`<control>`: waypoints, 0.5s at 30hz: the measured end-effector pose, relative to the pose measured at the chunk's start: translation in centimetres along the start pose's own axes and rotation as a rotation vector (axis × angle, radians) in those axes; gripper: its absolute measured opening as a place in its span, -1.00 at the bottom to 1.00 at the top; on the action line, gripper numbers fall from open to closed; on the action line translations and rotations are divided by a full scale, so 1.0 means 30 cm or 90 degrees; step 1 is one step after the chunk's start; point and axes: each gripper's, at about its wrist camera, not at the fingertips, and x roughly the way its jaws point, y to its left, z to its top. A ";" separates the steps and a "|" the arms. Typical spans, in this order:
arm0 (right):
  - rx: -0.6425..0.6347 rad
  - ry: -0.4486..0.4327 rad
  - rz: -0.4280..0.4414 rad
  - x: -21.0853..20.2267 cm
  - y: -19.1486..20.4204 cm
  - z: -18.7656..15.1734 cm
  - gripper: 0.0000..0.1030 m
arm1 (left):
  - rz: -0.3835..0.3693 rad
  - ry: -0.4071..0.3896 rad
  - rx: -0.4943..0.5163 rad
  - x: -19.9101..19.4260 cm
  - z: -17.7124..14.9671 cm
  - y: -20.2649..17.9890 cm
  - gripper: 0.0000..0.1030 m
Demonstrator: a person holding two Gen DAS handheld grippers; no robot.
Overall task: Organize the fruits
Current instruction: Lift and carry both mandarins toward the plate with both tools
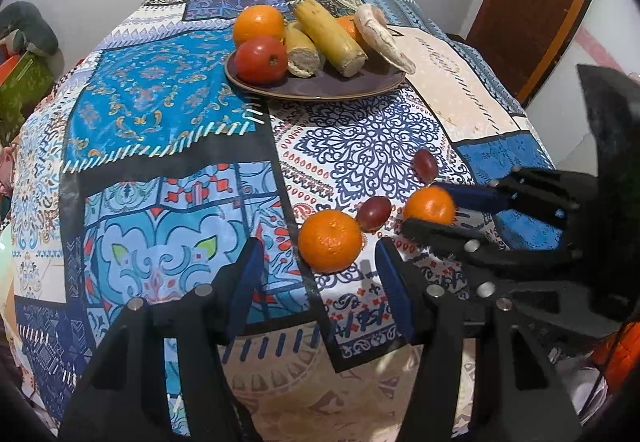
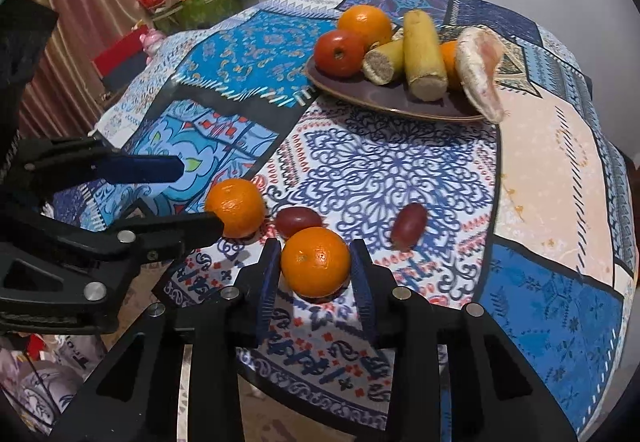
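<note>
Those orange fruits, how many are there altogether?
4. Two on the plate: one at its back left, one mostly hidden behind the yellow pieces. Two on the tablecloth: one between the right gripper's pads, one by the left gripper.

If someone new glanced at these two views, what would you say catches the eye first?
Probably the patchwork tablecloth in loud blues, covering the whole table. Next, the dark plate at the far side, heaped with an orange, a red apple and yellow pieces. Then the near edge: two mandarins, one between the right gripper's blue pads, the other just ahead of the open left gripper, with two red grapes beside them.
</note>
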 end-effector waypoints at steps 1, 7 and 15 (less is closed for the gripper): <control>0.004 -0.005 -0.005 -0.009 -0.009 0.001 -0.38 | -0.003 0.006 0.003 0.011 0.004 -0.004 -0.02; 0.036 -0.031 -0.009 -0.069 -0.073 0.004 -0.38 | -0.002 0.019 0.003 0.060 0.012 -0.015 -0.19; 0.058 -0.046 -0.021 -0.096 -0.119 0.012 -0.38 | -0.003 0.016 0.013 0.067 0.016 -0.034 -0.28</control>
